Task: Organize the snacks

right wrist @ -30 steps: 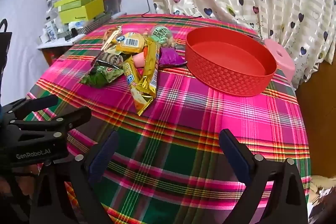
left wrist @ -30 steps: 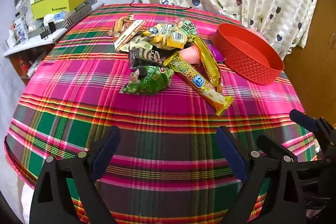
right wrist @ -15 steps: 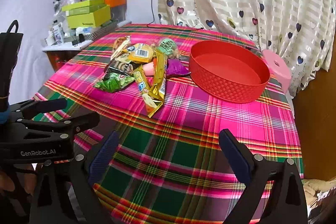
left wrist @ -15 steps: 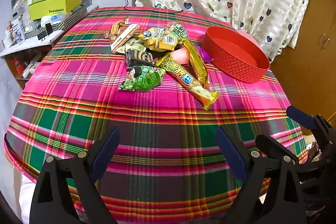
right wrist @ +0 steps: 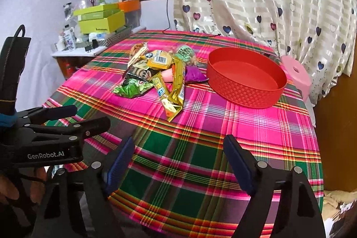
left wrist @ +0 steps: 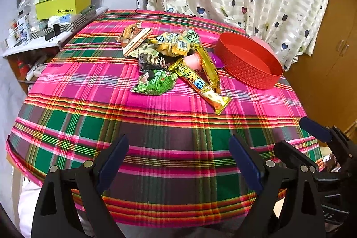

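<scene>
Across the plaid tablecloth (left wrist: 89, 86), more of the room is now taken in by both cameras than a second ago, the table edge having come into sight, so both tools are judged to have been drawn back and no snack has yet been moved. Nothing is held: the left gripper (left wrist: 178, 162) is kept wide open over bare cloth, while the jaws of the right gripper (right wrist: 178, 160) are closing on nothing. Seen from the right wrist, the snack pile (right wrist: 156, 75) is left at eleven o'clock, with the empty red basket (right wrist: 256, 95) at one o'clock, just beside it.
</scene>
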